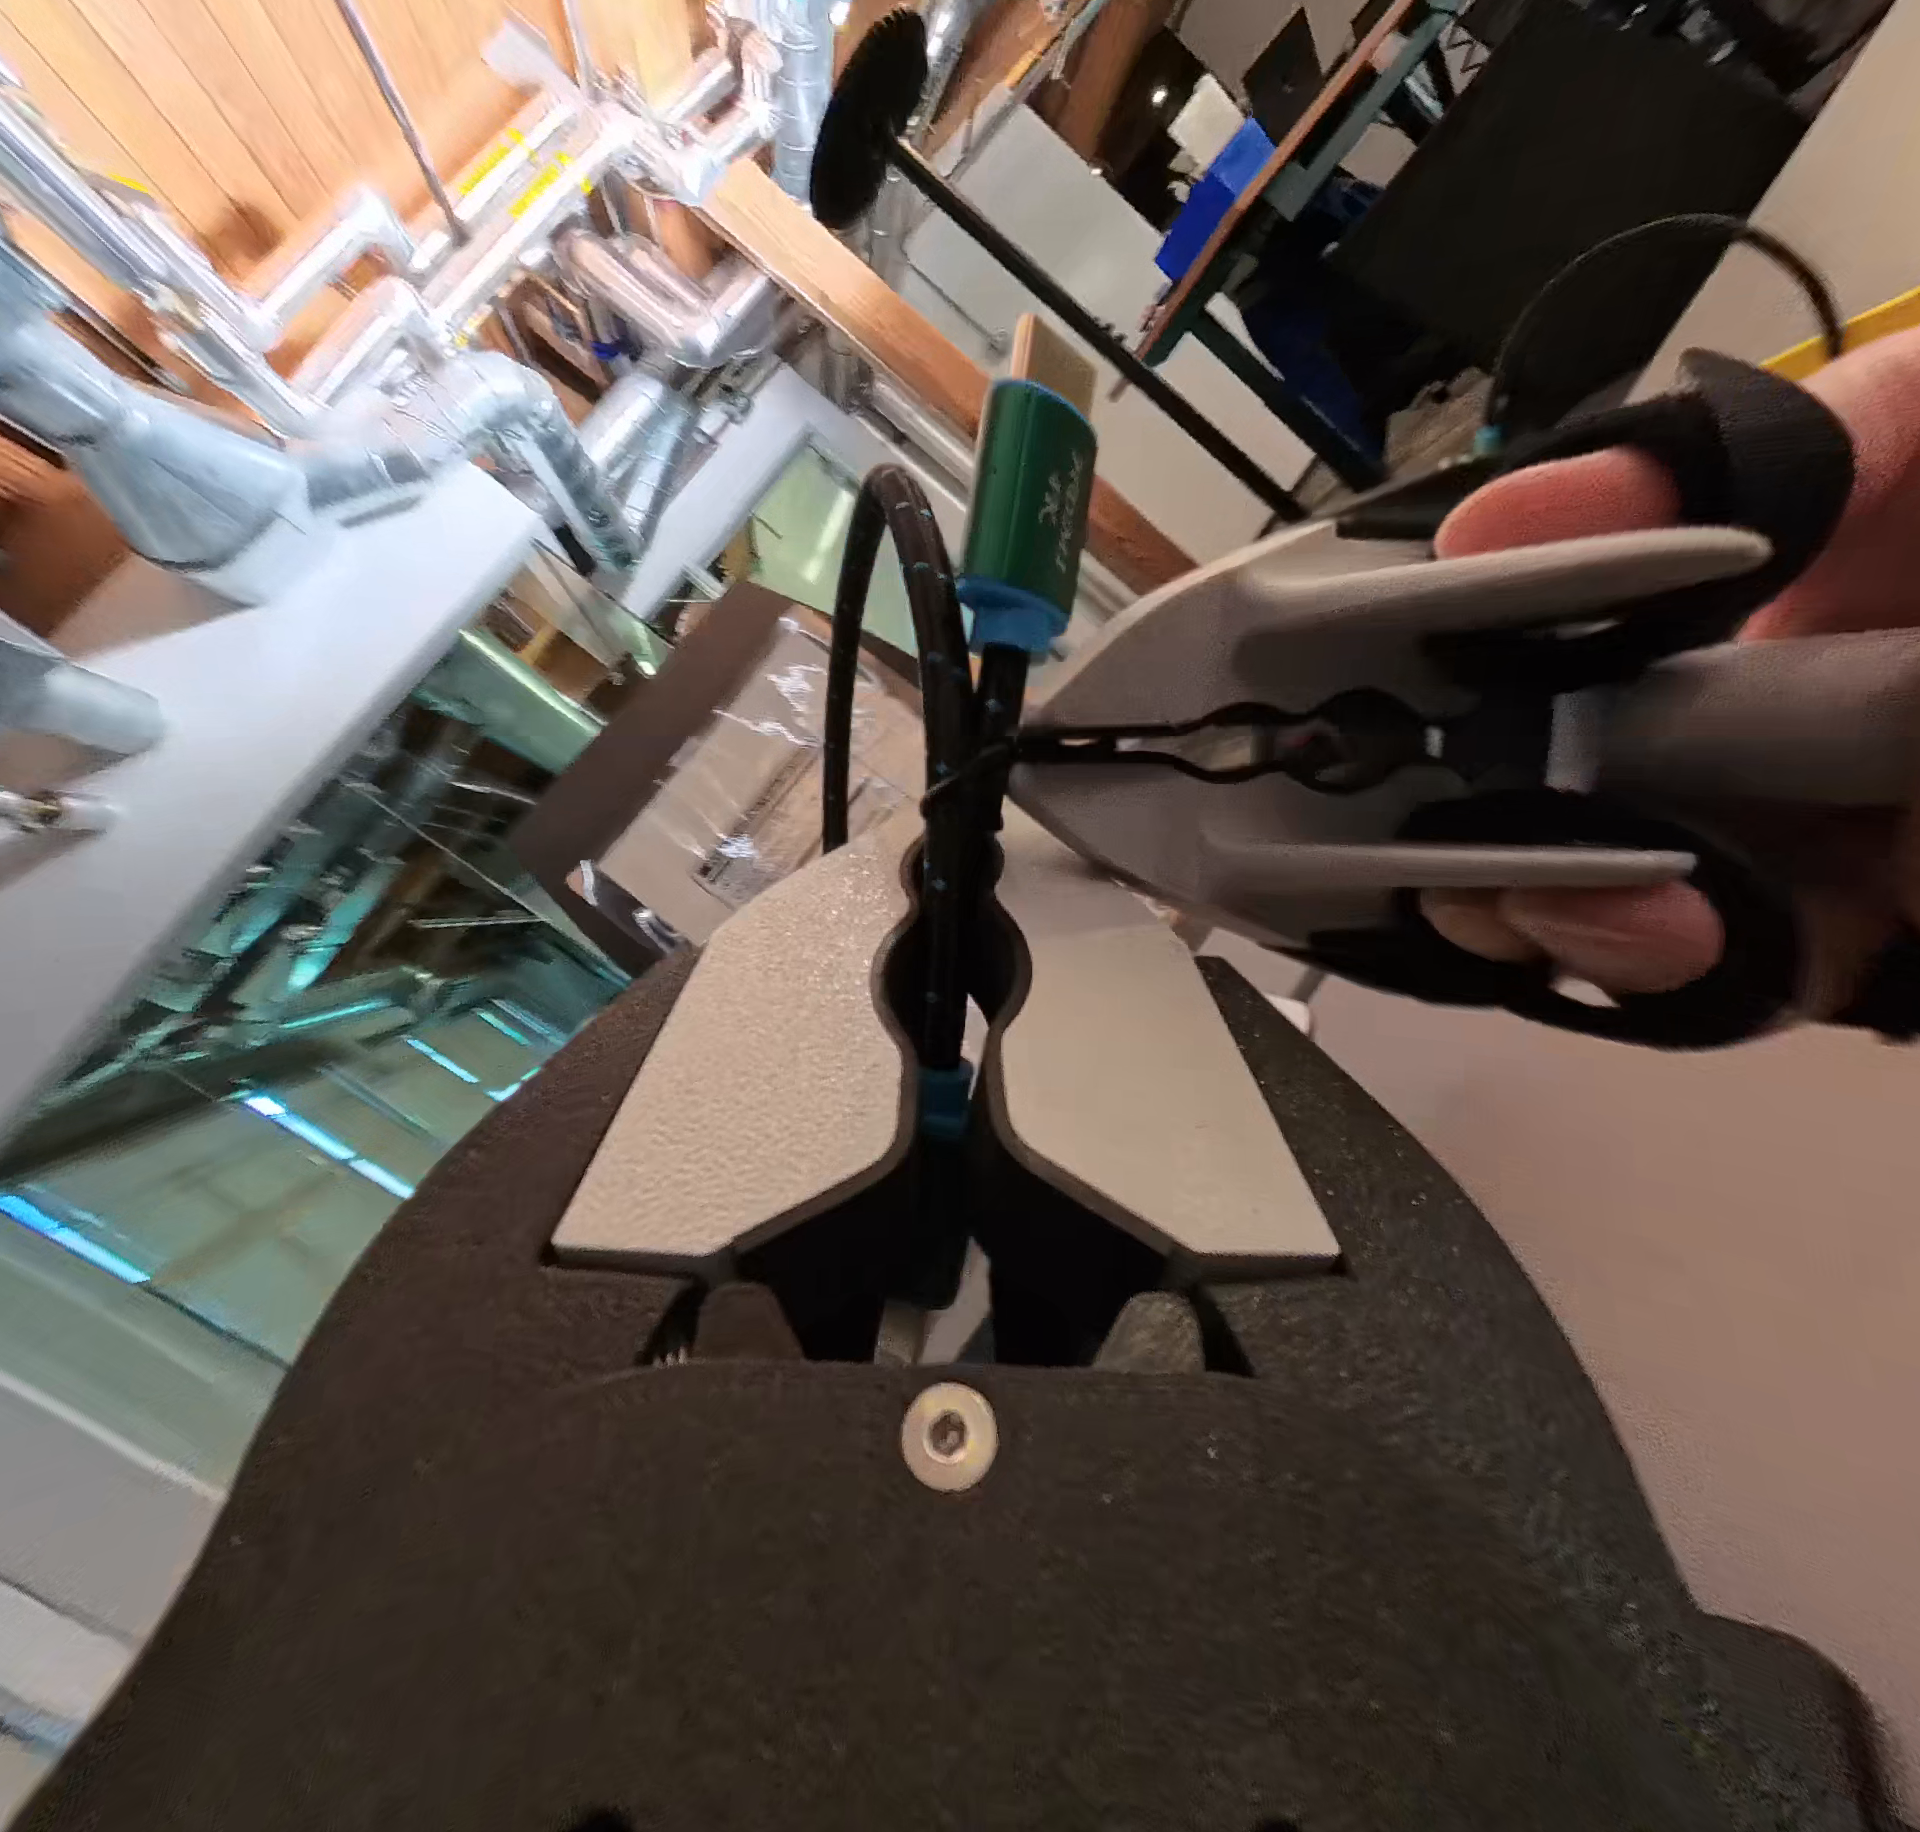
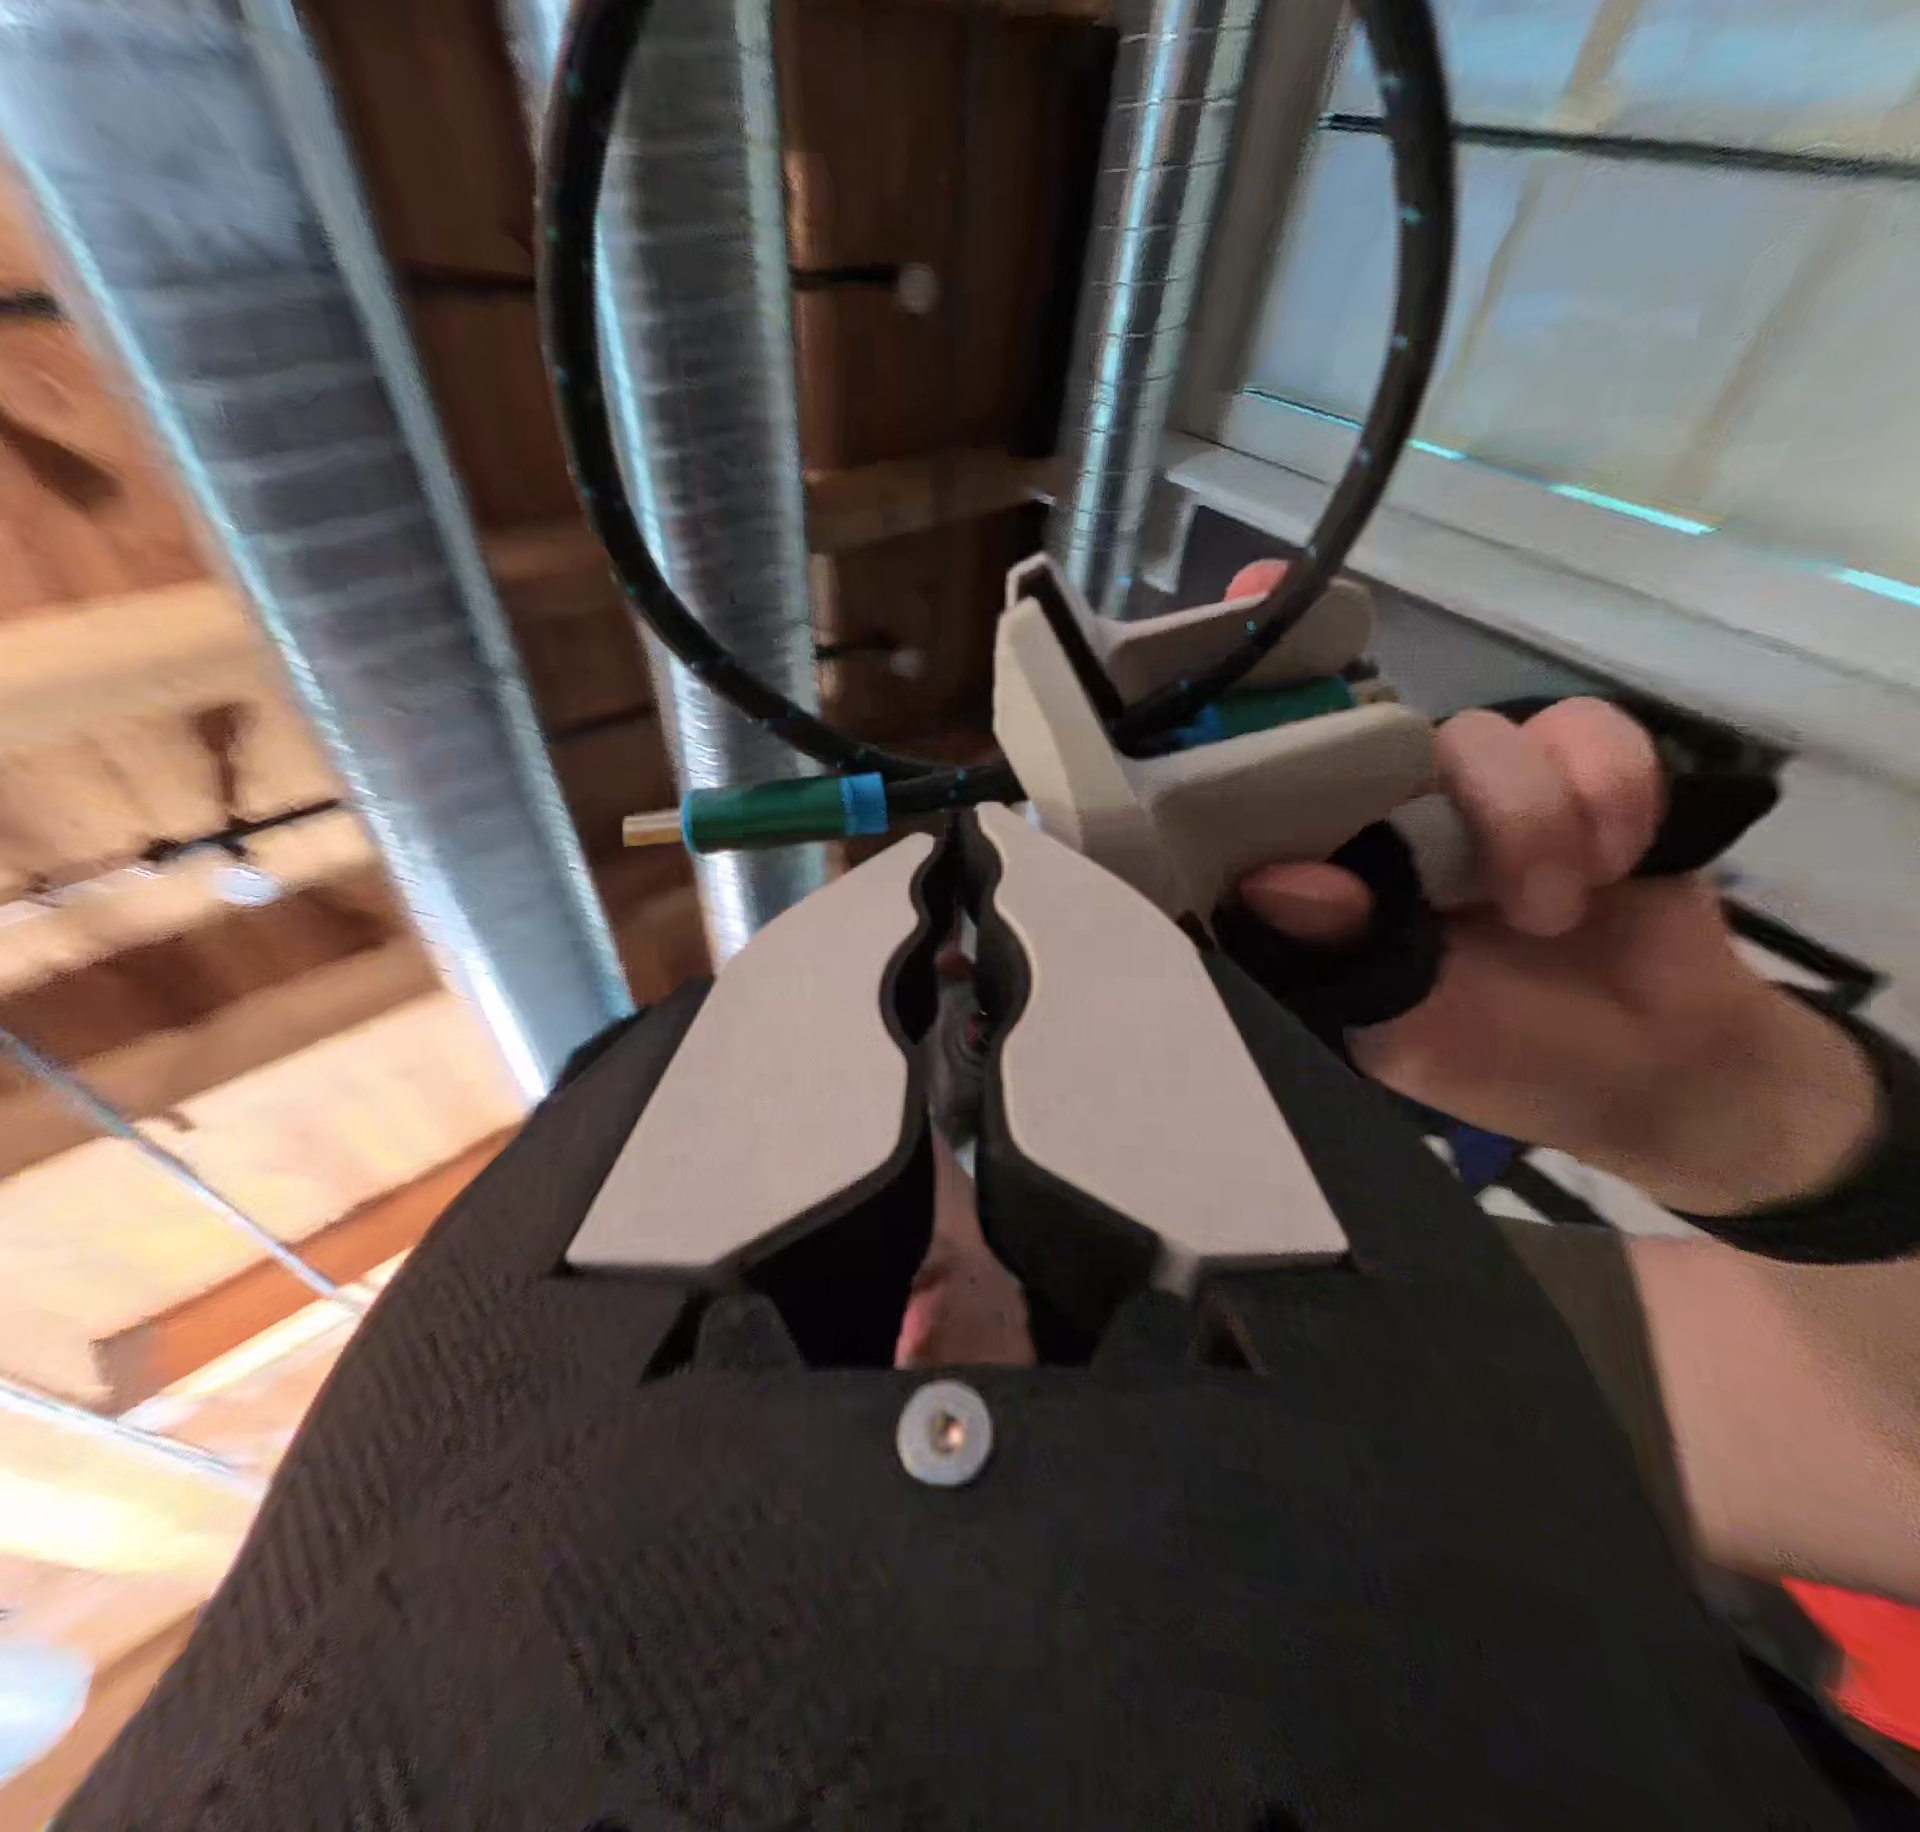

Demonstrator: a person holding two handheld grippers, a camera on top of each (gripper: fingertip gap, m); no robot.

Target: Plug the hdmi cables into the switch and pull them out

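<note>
Two claws (left point(image 1: 951, 873), right point(image 2: 961, 837)) pinch looped cable point(image 1: 914, 639); ducts point(image 2: 312, 432) behind.

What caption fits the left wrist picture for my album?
Two grey-fingered grippers, left and right, pinch a black braided HDMI cable below its green metal plug.

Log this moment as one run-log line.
left gripper: shut on HDMI cable | right gripper: shut on same cable | green plug: free, unplugged | switch: not in view
</note>
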